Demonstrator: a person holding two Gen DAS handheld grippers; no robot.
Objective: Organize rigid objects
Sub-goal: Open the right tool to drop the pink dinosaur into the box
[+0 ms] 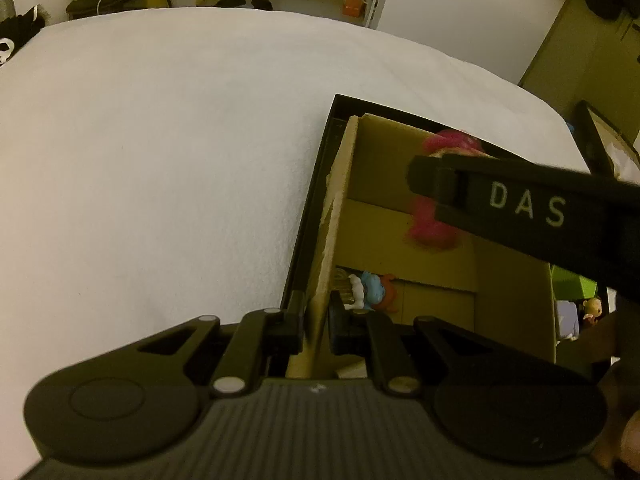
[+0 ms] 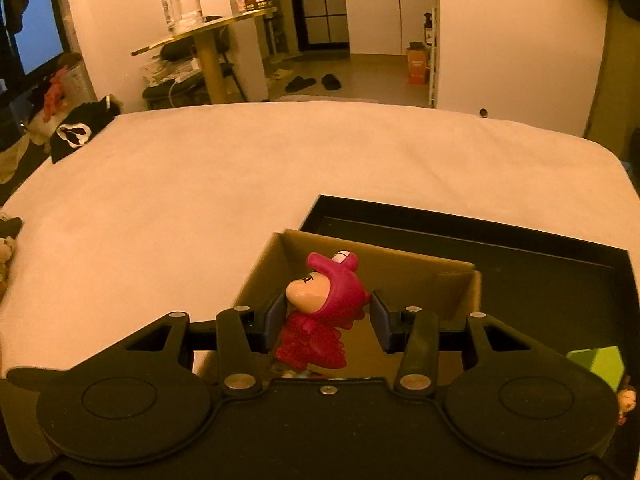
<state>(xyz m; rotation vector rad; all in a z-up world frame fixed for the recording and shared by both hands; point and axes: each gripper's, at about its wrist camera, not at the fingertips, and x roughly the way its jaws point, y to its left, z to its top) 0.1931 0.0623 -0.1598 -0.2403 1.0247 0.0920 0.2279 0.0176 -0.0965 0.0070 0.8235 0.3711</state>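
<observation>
Left wrist view only: the left gripper (image 1: 316,320) is clenched on the left wall of the brown cardboard box (image 1: 340,208), one finger outside and one inside; a small blue-and-white figurine (image 1: 370,286) lies on the box floor near that grip.
Right wrist view only: the pink hooded toy figure with a peach face (image 2: 324,312) stands between the pads of the right gripper (image 2: 324,322); the left pad (image 2: 272,320) touches it, the right pad (image 2: 380,320) stands clear with a gap, so the jaws are not clamped on it.
Task thing, place: the pink figure is over the open box, just inside its near edge; whether it rests on the floor of the box cannot be told.
Task thing, look: glossy hard plastic, magenta hood with a snout and white eyes on top, textured red-pink body, tilted to the left.
Box setting: the box sits in a shallow black tray (image 2: 520,280) on a white bed cover (image 2: 200,180).
In the way: in the left view the right gripper's black finger marked "DAS" (image 1: 528,208) crosses the box and hides most of the pink figure (image 1: 432,232), which is blurred.
Around: a green block (image 2: 600,364) and a small doll (image 2: 626,398) beside the box on the right; a black-and-white garment (image 2: 80,130) at the far left edge of the bed; a clear water jug (image 2: 182,2) on a side table behind.
</observation>
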